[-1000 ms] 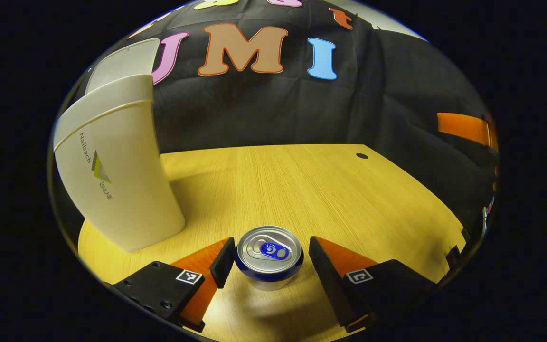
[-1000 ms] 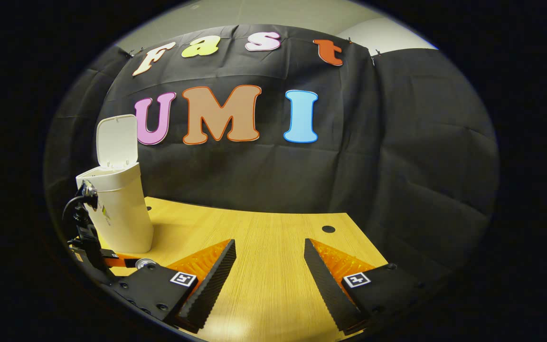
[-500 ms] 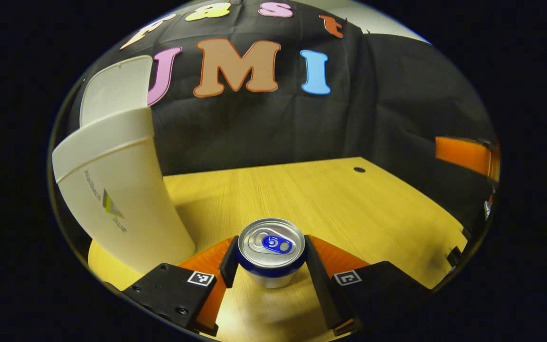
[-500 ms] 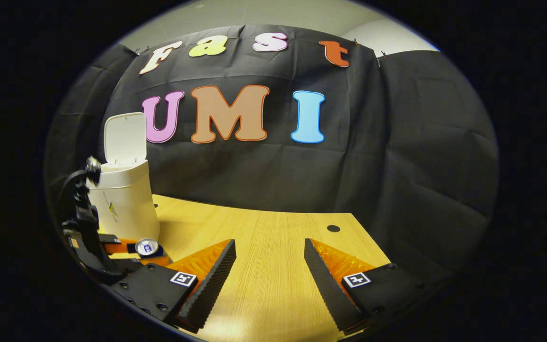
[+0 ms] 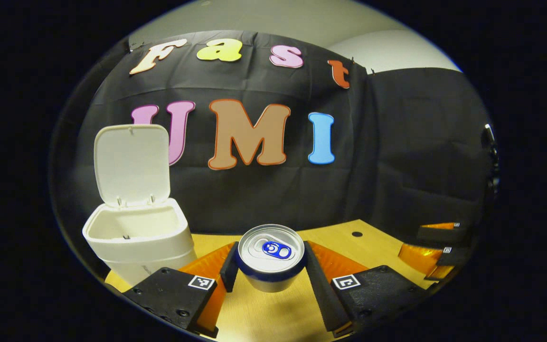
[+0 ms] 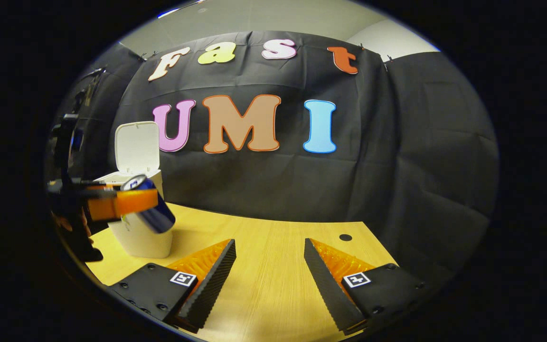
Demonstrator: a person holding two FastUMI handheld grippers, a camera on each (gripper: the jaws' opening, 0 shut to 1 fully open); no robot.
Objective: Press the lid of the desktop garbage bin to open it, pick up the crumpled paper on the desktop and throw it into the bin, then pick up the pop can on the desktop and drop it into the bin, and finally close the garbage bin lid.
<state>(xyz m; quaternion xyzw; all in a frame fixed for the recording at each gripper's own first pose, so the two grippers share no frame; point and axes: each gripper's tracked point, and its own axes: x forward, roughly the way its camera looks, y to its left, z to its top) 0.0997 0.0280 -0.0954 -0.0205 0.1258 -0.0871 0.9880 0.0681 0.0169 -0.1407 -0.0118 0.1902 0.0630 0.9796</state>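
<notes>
Left tool [image 5: 268, 266] pinches the pop can [image 5: 270, 256], raised clear of the counter [image 5: 273, 313]; right tool [image 6: 268, 273] spread, nothing between its fingers.

In the left gripper view the can sits squarely between both fingers, each pressing a side just under the rim; its top with the pull tab faces the camera, long axis running down away from the lens. In the right gripper view, far off to that tool's left, the can [image 6: 149, 209] is tilted, top leaning toward the bin [image 6: 140, 237], base swung down and right, touching nothing below. Bin stands ahead-left of the left tool, lid [image 5: 131, 164] hinged upright, mouth open. Right tool hovers low over bare counter [image 6: 273, 285].
</notes>
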